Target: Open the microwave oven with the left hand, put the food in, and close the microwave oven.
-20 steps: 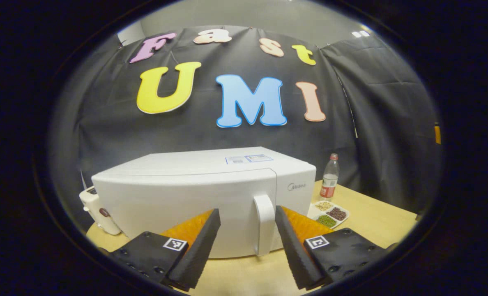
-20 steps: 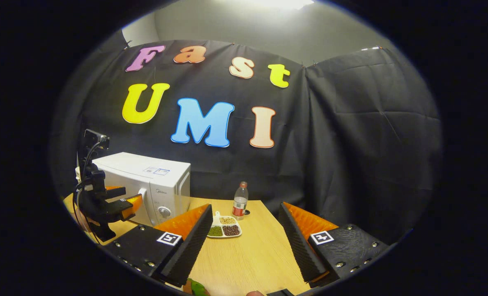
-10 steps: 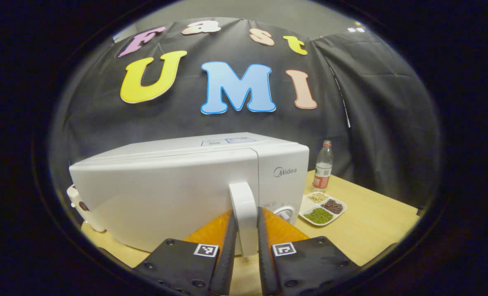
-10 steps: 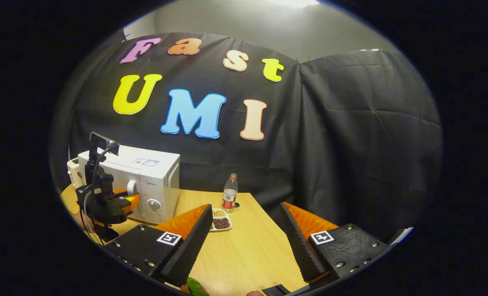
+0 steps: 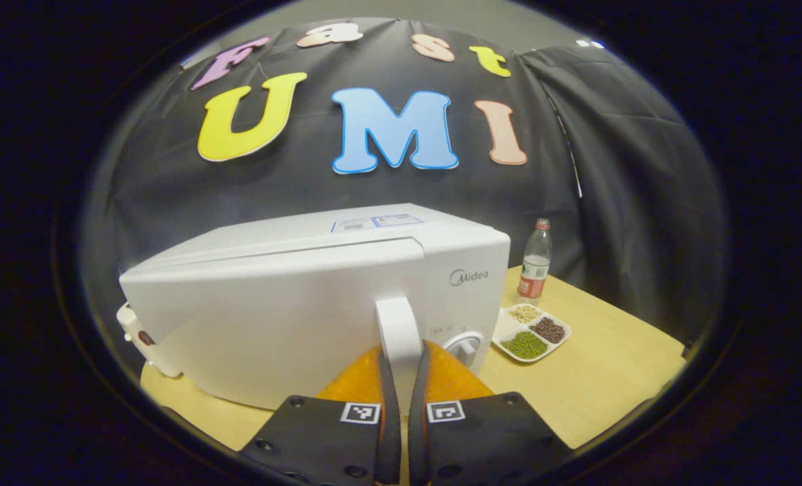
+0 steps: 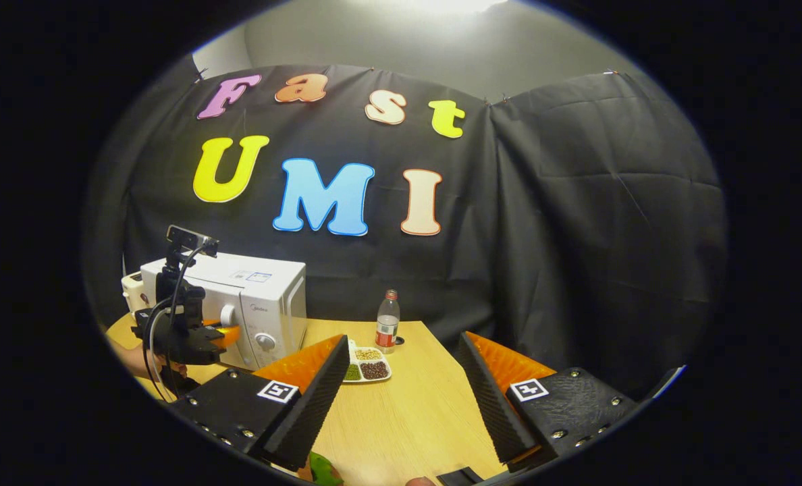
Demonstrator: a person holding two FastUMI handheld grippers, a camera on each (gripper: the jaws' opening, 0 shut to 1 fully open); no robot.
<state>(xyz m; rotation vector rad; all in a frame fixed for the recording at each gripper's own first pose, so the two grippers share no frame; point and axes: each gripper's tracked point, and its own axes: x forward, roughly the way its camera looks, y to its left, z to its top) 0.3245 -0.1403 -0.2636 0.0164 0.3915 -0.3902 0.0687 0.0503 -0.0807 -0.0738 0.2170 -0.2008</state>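
The white microwave (image 5: 293, 304) stands on the wooden table (image 5: 603, 378), and my left gripper (image 5: 401, 352) is shut on its upright door handle (image 5: 399, 322). The door's handle edge looks slightly out from the body at the top. A white divided tray of beans (image 5: 532, 332) lies right of the microwave. In the right gripper view the left gripper (image 6: 222, 332) holds the handle of the microwave (image 6: 259, 297), with a hand behind it. My right gripper (image 6: 402, 341) hangs open over the table (image 6: 408, 412), nothing between its fingers, with the bean tray (image 6: 367, 364) beyond it.
A plastic bottle (image 5: 535, 263) with a red label stands behind the tray, near the cloth wall; it is also in the right gripper view as the bottle (image 6: 387, 320). A small white appliance (image 5: 138, 331) sits left of the microwave. Something green (image 6: 323, 471) shows under my right gripper.
My left gripper moved in and closed on the door handle; the door edge now looks slightly out from the body. The right gripper stayed open and barely shifted.
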